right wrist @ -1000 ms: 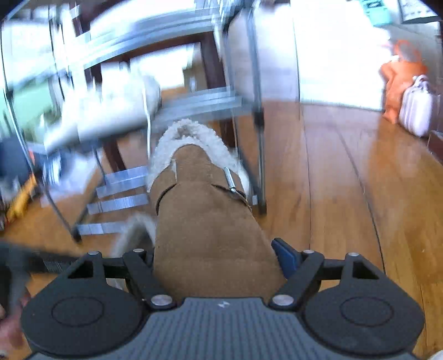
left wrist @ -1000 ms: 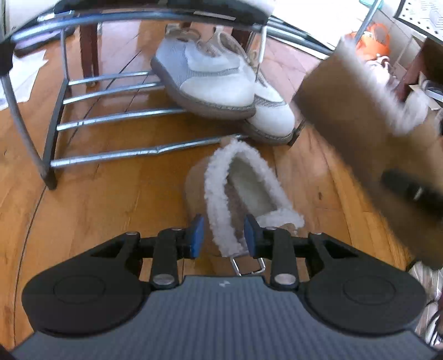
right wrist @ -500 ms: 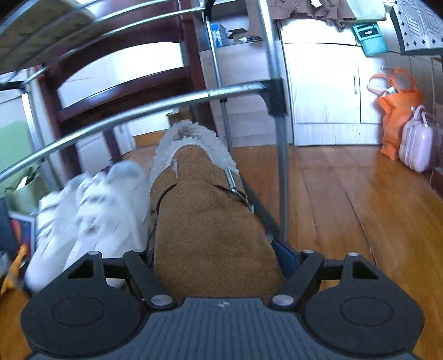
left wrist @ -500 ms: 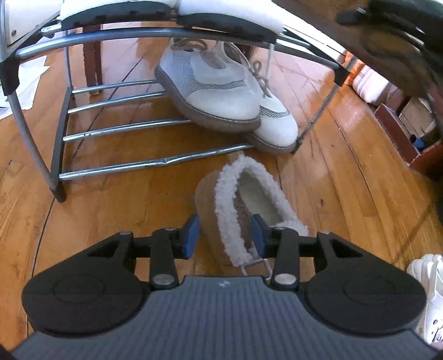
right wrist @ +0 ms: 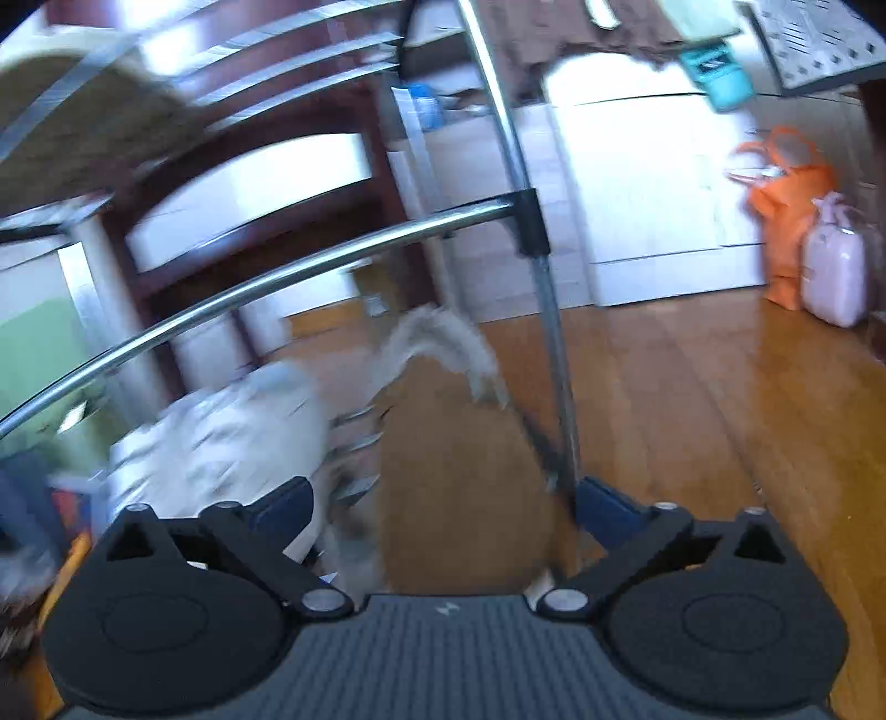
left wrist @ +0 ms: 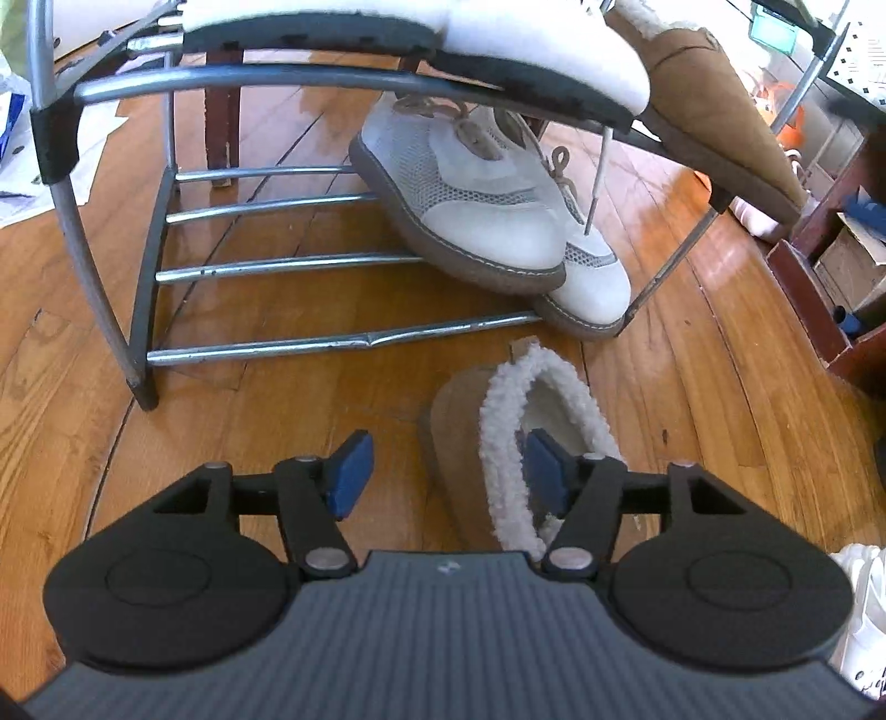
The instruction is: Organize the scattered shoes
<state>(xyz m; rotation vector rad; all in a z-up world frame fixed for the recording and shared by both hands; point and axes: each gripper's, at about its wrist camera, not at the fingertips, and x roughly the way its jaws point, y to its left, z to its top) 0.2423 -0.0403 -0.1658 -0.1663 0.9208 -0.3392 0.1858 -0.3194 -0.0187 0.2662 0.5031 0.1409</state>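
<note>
The left claw has just been opening, with the floor slipper's fluffy rim between its pads. The right claw has just opened wide, letting go of the other slipper on the rack.

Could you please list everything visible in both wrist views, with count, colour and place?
Shoe rack: one, silver metal bars, on the wood floor.
Lace-up shoes: two, white and grey, on the rack's lower bars.
Slipper on the floor: one, tan with white fleece lining, in front of the rack.
Slipper on the rack: one, tan, on the upper tier beside a white shoe.
White shoe at the right edge: one, on the floor, partly cut off.
Orange bag: one, by the white cabinet.
Pink case: one, beside the bag.
Left gripper: black, blue pads, open, straddling the floor slipper's fleece edge.
Right gripper: black, open; the rack slipper lies loose between its fingers.
</note>
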